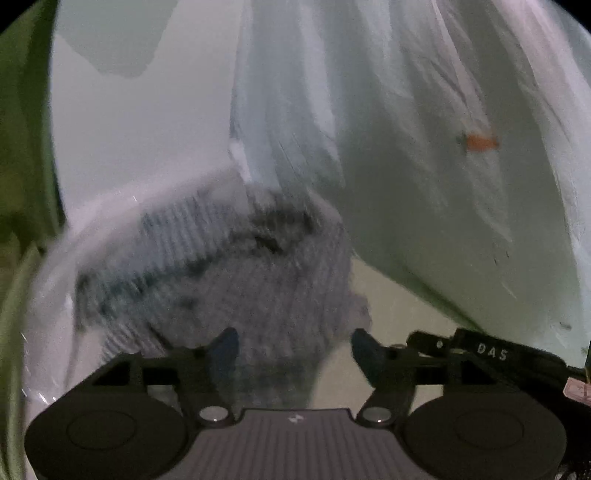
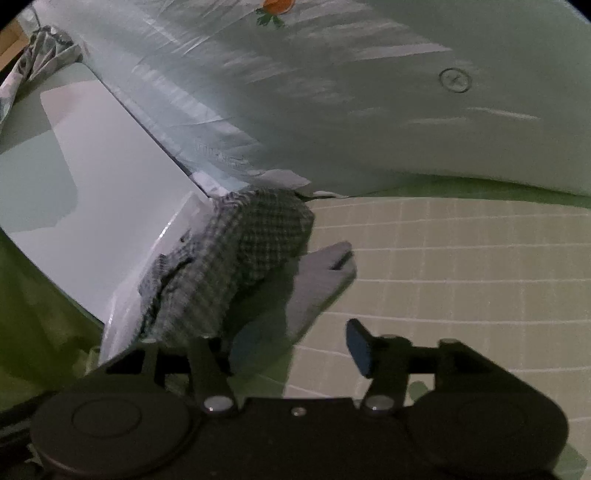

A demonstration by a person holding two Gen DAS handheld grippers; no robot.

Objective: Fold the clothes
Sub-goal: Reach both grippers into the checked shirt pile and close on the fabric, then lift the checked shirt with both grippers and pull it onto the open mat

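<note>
A grey checked garment (image 1: 240,280) lies bunched and blurred just ahead of my left gripper (image 1: 294,347). That gripper is open, and a fold of the cloth reaches down between its fingers without being pressed. In the right wrist view the same checked garment (image 2: 255,240) sits heaped against the edge of a white board (image 2: 110,166). My right gripper (image 2: 295,347) is open below it. Cloth and shadow partly cover its left finger, while the right fingertip (image 2: 360,347) stands free.
A crinkled clear plastic bag (image 2: 177,92) and a pale sheet with a carrot print (image 2: 277,7) lie behind. A gridded green mat (image 2: 461,277) spreads to the right. A blurred grey slotted piece (image 2: 321,273) juts out beside the garment. A black bar marked DAS (image 1: 491,354) crosses the lower right.
</note>
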